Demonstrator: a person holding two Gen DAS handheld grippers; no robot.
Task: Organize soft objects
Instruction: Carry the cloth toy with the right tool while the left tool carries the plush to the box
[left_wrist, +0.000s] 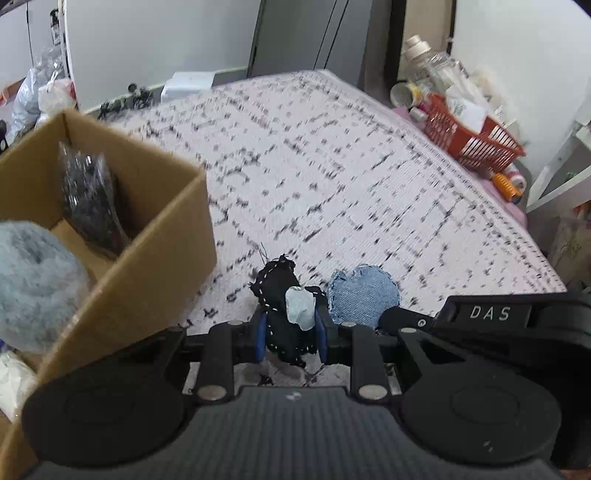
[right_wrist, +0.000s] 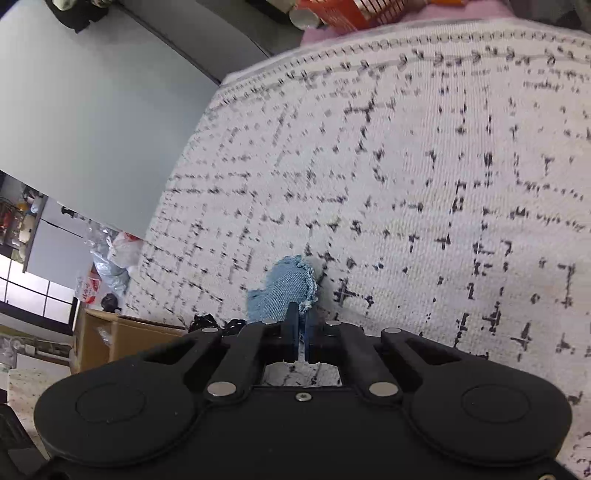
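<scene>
- Two soft toys, one pinched in each tool.
- Between the blue fingers of the left gripper: a black stitched toy with a pale patch, squeezed tight around its middle, sticking out forward past the tips.
- Just right of that gripper, very near the black toy: a blue denim heart, with part of the other tool beside it.
- Between the closed-up fingers of the right gripper: that same denim heart, nipped at its near edge, the rest hanging out in front and a little left.
- Probably light and squishy, both of them. Floppy too, so likely to bend and droop. Not breakable. Best grabbed deep on the fat middle, not on a frayed edge, or a slip out seems possible.
- Under and ahead of both tools: a white rug with black marks.
- Left of the left gripper: a cardboard box, open on top, with a fluffy grey-blue thing and a shiny black bag inside. Looks like the place for soft things.
- Far ahead to the right: an orange basket.
</scene>
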